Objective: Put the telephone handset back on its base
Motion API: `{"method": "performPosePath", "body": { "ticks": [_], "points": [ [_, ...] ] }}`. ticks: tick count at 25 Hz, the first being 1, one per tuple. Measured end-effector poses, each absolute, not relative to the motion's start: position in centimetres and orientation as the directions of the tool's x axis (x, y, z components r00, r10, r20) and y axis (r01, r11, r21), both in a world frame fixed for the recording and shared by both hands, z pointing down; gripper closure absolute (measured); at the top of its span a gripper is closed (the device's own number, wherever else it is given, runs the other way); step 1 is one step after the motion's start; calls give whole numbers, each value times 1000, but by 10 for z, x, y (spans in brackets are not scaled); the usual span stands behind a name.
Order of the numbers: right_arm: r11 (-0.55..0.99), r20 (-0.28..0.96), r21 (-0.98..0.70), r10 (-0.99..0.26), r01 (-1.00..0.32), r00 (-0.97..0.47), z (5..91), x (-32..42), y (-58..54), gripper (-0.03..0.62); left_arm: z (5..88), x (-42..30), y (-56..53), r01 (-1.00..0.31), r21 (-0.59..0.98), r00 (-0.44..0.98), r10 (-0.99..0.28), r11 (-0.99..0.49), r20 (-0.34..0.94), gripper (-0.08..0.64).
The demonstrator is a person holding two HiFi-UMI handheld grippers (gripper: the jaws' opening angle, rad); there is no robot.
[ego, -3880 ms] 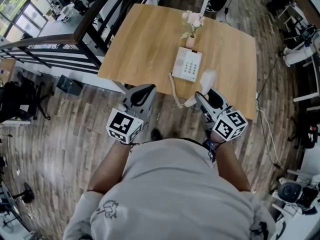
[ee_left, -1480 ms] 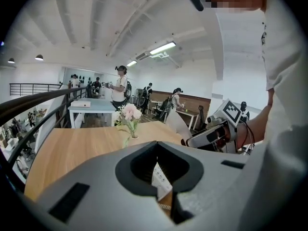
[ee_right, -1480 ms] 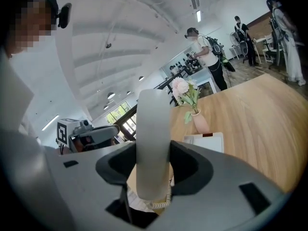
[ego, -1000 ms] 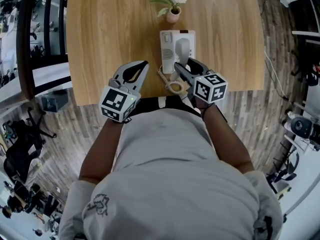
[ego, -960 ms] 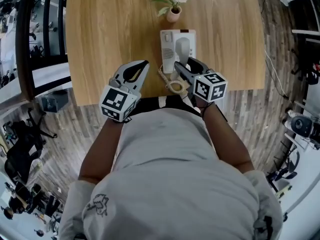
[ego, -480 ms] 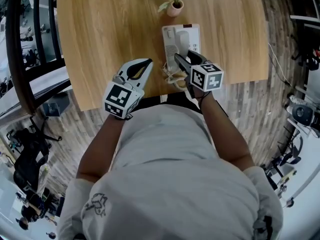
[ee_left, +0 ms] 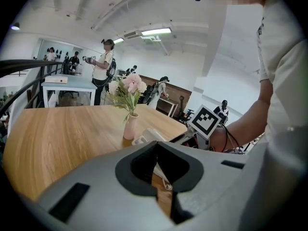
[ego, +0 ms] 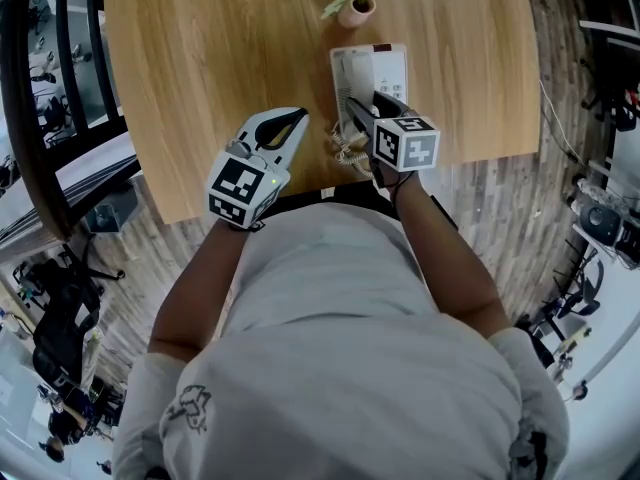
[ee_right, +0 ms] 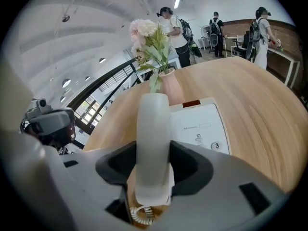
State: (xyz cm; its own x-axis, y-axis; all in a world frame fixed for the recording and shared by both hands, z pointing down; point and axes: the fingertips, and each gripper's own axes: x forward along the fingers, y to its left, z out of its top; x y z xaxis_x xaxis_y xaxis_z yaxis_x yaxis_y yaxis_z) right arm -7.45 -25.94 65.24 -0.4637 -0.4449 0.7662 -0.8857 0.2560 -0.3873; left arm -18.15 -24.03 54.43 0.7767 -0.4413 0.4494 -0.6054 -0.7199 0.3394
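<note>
Now the right gripper (ego: 368, 106) has its jaws clamped on the white handset (ee_right: 153, 143), lined up over the left side of the base (ee_right: 202, 124) by the table's (ego: 200, 68) near edge, coiled cord (ee_right: 142, 214) bunched below; the left gripper (ego: 283, 128) hovers just left, jaws pressed together, empty

One table (ego: 220, 58); one base (ego: 388, 66); one handset (ee_right: 153, 129); one coiled cord (ego: 346, 146); one vase (ego: 358, 10) of pink flowers; two grippers, the left gripper (ego: 296, 118) and the right gripper (ego: 360, 104); two marker cubes (ego: 240, 190), one on each; three people (ee_right: 169, 20) beyond the table in the right gripper view.
</note>
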Motion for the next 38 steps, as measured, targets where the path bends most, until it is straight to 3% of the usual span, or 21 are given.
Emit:
{"method": "performPosePath", "body": {
  "ticks": [23,38],
  "points": [
    [207,813,-273,-472,-939,-340,670,-84,-265,367,553,-201,-247,-610,379,780,-441,-696,445,554],
    [318,771,-253,-505,-914,-389,644,-76,-266,351,539,-184,-241,-639,334,755,-483,-692,443,554]
  ]
}}
